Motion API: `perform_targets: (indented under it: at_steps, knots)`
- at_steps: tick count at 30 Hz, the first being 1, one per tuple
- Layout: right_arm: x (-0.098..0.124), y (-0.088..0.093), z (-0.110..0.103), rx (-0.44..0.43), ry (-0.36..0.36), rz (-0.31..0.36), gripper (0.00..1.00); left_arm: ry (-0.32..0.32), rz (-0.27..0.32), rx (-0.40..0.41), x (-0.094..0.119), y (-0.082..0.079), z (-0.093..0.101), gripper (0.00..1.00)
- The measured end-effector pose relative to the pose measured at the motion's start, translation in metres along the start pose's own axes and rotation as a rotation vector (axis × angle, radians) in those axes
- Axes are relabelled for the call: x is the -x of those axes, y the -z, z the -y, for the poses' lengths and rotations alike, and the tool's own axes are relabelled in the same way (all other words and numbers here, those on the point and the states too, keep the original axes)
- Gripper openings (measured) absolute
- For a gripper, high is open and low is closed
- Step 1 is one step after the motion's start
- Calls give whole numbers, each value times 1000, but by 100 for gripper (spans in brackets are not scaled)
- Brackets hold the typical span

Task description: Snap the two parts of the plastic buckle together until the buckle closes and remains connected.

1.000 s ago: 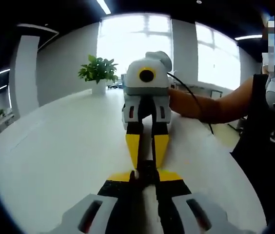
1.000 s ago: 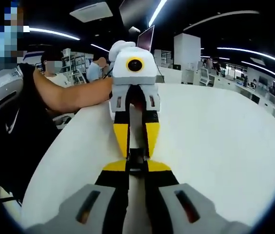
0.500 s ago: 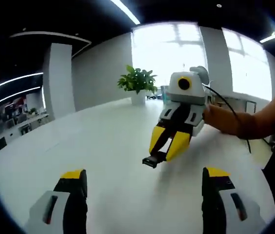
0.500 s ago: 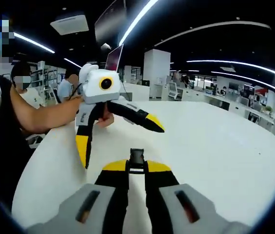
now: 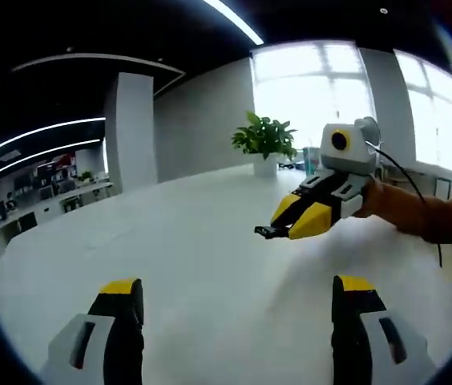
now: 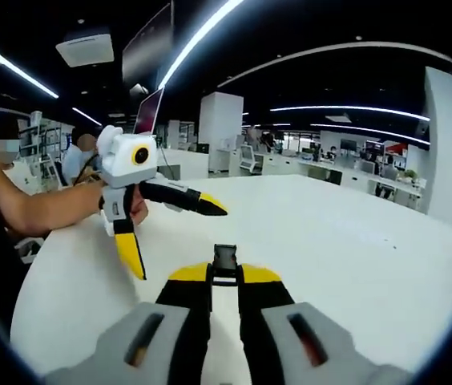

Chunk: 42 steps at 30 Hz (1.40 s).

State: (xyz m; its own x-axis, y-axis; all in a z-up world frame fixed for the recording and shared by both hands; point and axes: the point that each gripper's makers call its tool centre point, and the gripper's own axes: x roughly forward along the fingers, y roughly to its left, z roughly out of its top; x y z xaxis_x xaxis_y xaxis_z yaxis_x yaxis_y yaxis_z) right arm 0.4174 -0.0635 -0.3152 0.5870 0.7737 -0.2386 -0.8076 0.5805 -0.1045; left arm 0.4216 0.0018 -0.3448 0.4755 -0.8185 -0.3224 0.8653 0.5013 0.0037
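Since a second ago my two grippers have pulled apart: back then they were nose to nose over the buckle, now the left one has let go and backed off, and the buckle has stayed with the right one.

Left gripper view, going left to right: my left gripper (image 5: 237, 321) has its jaws spread wide, one yellow tip at lower left and one at lower right, with nothing but bare white table (image 5: 170, 241) between them. Past the middle, a plant (image 5: 264, 138) stands at the far edge of the table in front of the bright windows. Right of centre the right gripper (image 5: 278, 231) comes in from the right, jaws squeezed together on the buckle (image 5: 268, 233), a small black piece sticking out past the yellow tips, held above the table. A hand (image 5: 386, 204) holds that gripper at the far right.

Right gripper view: at left, the left gripper (image 6: 174, 237) is held by a hand (image 6: 136, 210), its jaws splayed, one pointing down, the other out to the right. Bottom centre, my right gripper (image 6: 225, 269) has its jaws clamped on the buckle (image 6: 225, 261), which pokes up between the tips. I can't tell from either view whether the two halves are snapped together.
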Motion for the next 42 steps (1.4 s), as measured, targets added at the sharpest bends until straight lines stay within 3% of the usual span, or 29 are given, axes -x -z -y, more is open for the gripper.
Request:
perform_targets:
  at_steps: [7, 9, 13, 17, 22, 29, 32, 35, 42]
  knots:
    - [8, -9, 32, -13, 151, 54, 10, -12, -11, -1, -3, 2, 0, 100]
    - [10, -12, 34, -19, 155, 70, 9, -24, -8, -1, -3, 2, -2, 100]
    - [11, -10, 42, -26, 201, 63, 10, -90, 7, -6, -2, -1, -14, 100]
    - [18, 0, 62, -61, 316, 28, 10, -119, 27, 23, 0, -4, -22, 100]
    - [25, -1, 75, -91, 389, 48, 10, -162, 24, 50, 1, -3, -31, 100]
    - [25, 1, 77, -106, 402, 45, 10, -171, 34, 61, -1, -3, -33, 100]
    - [26, 0, 78, -104, 410, 48, 10, -179, 48, 61, 2, -6, -36, 90]
    - [28, -1, 80, -110, 417, 56, 10, -202, 77, 88, 4, -11, -43, 99]
    - [24, 3, 86, -115, 424, 44, 10, -229, 63, 107, 3, -4, -48, 99]
